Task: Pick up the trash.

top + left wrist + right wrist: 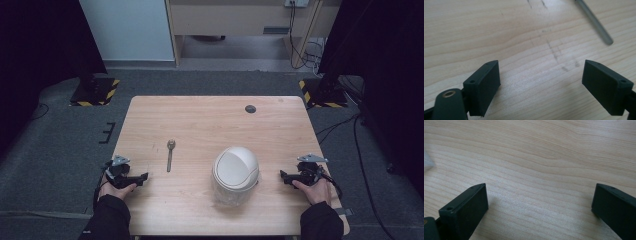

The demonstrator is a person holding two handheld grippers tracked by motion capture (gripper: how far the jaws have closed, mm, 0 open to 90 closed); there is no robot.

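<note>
Your spoon (170,155) lies flat left of the white domed bin (235,172), well apart from it, long axis running away from you, bowl at the far end. Both tongs, left (144,177) and right (283,175), stand wide and empty on the pale wood worktop (210,120); grey carpet around.

Pale wooden table (210,120) on grey carpeted floor (50,150)

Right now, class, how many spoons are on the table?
1. The spoon lies on the table, left of the white bin and nearer the left claw. Another could hide behind the bin.
</note>
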